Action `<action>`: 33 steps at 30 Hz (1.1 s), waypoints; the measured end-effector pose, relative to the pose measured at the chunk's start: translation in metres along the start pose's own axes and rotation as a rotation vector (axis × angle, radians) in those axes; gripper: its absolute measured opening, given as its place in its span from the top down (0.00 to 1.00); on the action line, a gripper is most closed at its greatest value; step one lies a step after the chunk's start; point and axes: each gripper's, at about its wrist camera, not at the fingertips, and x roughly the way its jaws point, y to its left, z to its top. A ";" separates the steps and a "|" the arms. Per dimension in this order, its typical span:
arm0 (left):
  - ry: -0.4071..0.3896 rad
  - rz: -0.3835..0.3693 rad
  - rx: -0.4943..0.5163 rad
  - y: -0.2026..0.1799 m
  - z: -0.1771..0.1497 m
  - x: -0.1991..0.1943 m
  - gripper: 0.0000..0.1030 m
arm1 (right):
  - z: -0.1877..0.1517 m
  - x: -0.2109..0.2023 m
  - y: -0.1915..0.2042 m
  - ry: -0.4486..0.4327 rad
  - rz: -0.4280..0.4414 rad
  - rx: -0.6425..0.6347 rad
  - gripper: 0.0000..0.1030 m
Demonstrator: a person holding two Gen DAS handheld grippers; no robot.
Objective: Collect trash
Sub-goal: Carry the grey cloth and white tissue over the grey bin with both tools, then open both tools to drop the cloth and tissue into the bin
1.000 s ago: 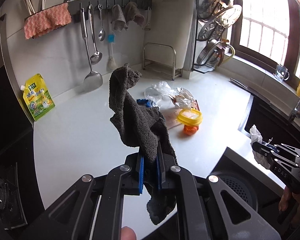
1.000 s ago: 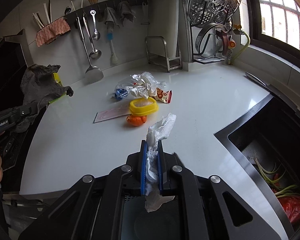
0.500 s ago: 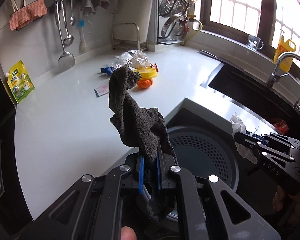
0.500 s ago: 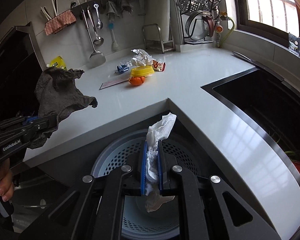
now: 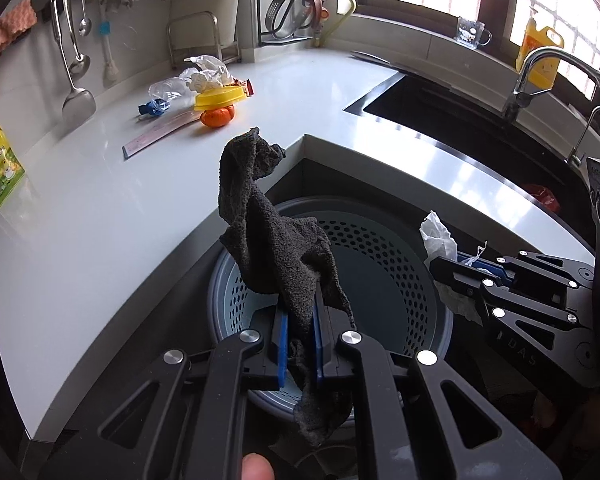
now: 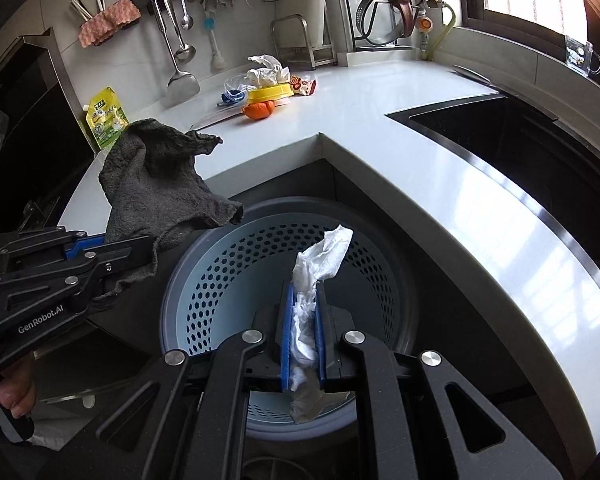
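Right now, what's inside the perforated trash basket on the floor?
The perforated basket shows bare blue-grey walls and floor. No trash is visible inside, but the tongs, white tissue and dark rag cover part of the bottom.

A white L-shaped stone countertop (image 5: pixel 80 216) wraps the corner; a black sunken sink (image 5: pixel 440 120) sits under a chrome tap (image 5: pixel 540 68); a steel spatula (image 6: pixel 182 80) and ladle (image 6: pixel 184 50) hang on the wall; a yellow-green pouch (image 6: pixel 106 118) leans nearby.
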 end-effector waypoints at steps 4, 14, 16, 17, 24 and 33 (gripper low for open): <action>0.002 -0.004 0.003 0.001 0.001 0.002 0.91 | 0.002 0.002 -0.001 0.002 -0.001 0.002 0.91; 0.048 -0.028 0.005 -0.001 -0.005 0.018 0.91 | -0.002 0.010 -0.001 0.018 0.000 0.001 0.91; 0.054 -0.034 0.004 -0.001 -0.006 0.020 0.91 | -0.003 0.011 -0.002 0.022 0.000 0.003 0.91; 0.055 -0.035 0.003 -0.001 -0.007 0.020 0.91 | -0.003 0.012 -0.002 0.025 0.000 0.002 0.91; 0.083 -0.043 0.004 -0.004 -0.013 0.029 0.90 | -0.008 0.022 -0.001 0.051 0.008 -0.004 0.91; 0.130 -0.054 0.015 -0.011 -0.014 0.045 0.88 | -0.010 0.032 -0.004 0.065 0.010 -0.008 0.89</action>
